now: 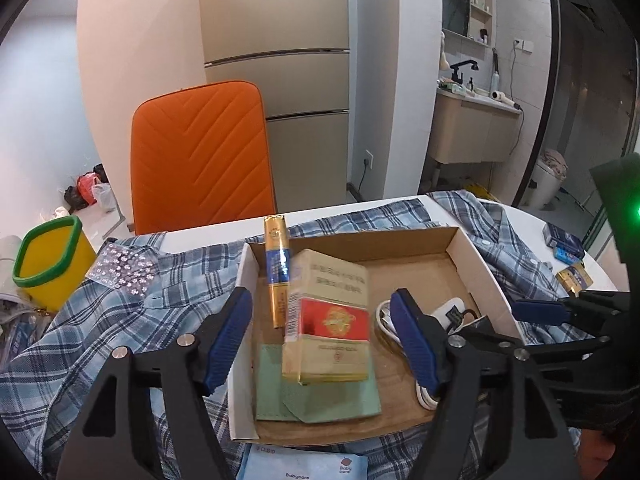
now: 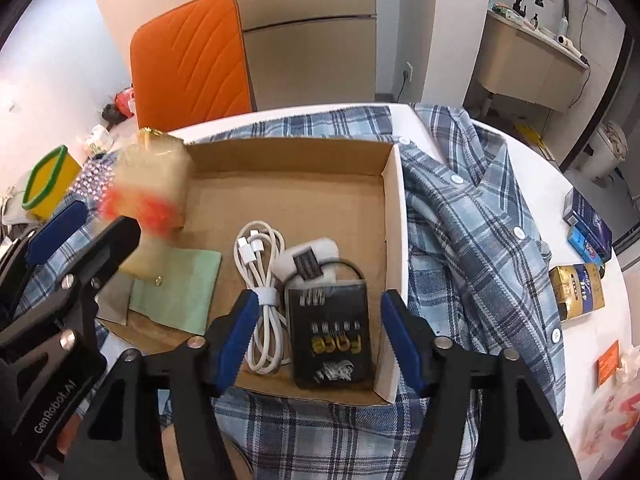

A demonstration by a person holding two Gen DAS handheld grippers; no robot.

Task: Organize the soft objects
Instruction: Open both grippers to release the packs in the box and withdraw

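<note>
A blue plaid shirt (image 1: 120, 312) (image 2: 472, 216) lies spread over the white table under an open cardboard box (image 1: 460, 248) (image 2: 394, 200). In the box lie a gold-and-red carton (image 1: 328, 320), blurred in the right wrist view (image 2: 156, 184), a gold-blue carton (image 1: 278, 272), a green pouch (image 1: 320, 400) (image 2: 180, 288), a white cable (image 2: 260, 280) and a black packet (image 2: 330, 336). My left gripper (image 1: 324, 340) is open, its fingers either side of the gold-and-red carton without touching it. My right gripper (image 2: 316, 336) is open over the black packet.
An orange chair (image 1: 204, 152) stands behind the table. A yellow bin (image 1: 52, 264) is at the left. Small boxes (image 2: 580, 264) lie at the table's right edge. A blue wipes pack (image 1: 304, 464) lies at the near edge.
</note>
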